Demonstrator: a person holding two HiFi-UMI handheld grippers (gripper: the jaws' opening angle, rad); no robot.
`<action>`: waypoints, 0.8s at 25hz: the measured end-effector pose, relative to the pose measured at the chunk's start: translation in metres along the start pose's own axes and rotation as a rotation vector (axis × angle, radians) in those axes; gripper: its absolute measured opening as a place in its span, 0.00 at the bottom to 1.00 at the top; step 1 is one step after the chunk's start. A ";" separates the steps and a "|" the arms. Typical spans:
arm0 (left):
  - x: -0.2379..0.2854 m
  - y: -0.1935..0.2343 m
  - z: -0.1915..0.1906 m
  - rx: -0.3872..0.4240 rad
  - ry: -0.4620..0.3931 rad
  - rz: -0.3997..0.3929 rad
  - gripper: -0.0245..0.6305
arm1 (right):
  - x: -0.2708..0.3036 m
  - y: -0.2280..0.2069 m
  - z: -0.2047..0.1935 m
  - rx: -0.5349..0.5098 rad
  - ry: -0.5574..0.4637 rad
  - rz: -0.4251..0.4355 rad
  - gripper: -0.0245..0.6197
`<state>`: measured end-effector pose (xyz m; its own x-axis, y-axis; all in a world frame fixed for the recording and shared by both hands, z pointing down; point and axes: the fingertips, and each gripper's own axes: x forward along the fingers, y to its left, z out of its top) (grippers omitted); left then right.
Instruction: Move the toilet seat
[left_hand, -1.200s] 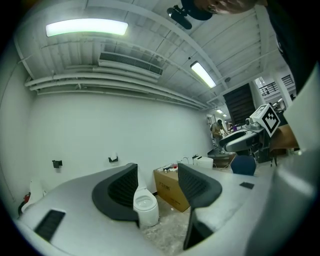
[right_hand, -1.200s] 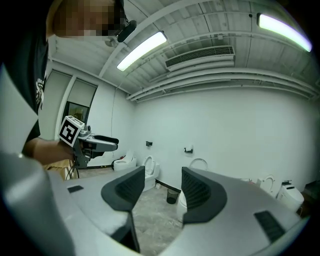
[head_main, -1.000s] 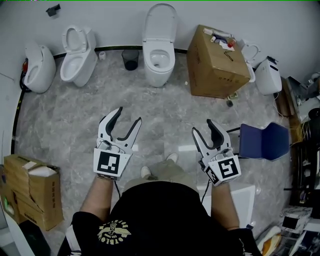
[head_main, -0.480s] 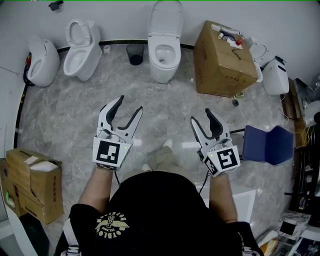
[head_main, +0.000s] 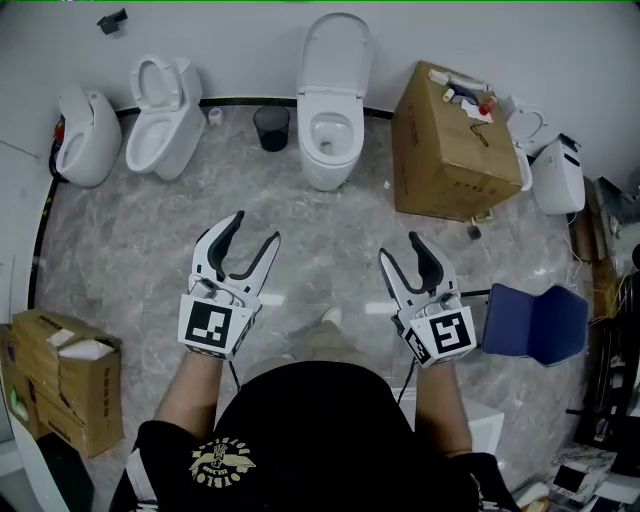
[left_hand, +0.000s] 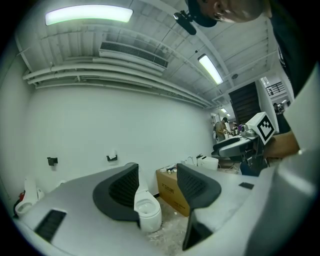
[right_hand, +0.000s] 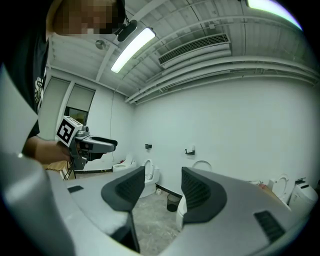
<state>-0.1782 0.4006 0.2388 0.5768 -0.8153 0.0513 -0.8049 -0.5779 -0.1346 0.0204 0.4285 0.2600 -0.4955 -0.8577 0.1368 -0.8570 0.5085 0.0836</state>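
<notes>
Left tongs (head_main: 256, 228) and right tongs (head_main: 400, 245) sit slightly lower in the head view than half a second ago. Both gape wide and empty, well apart from the central toilet (head_main: 330, 160).

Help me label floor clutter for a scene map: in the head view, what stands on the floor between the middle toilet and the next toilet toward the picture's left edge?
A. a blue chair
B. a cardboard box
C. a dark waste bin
C: a dark waste bin stands by the wall between the middle toilet and the neighbouring toilet.
</notes>
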 end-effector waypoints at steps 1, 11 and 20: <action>0.009 0.001 -0.002 0.000 0.004 0.001 0.39 | 0.006 -0.006 0.000 -0.001 0.001 0.002 0.38; 0.090 0.022 -0.009 0.002 0.060 0.025 0.39 | 0.059 -0.078 -0.003 0.006 0.017 -0.007 0.38; 0.149 0.024 -0.008 0.007 0.082 0.040 0.39 | 0.086 -0.128 -0.002 -0.007 0.020 0.024 0.38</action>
<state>-0.1125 0.2655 0.2513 0.5306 -0.8381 0.1265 -0.8258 -0.5448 -0.1454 0.0880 0.2898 0.2632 -0.5130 -0.8437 0.1581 -0.8439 0.5294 0.0873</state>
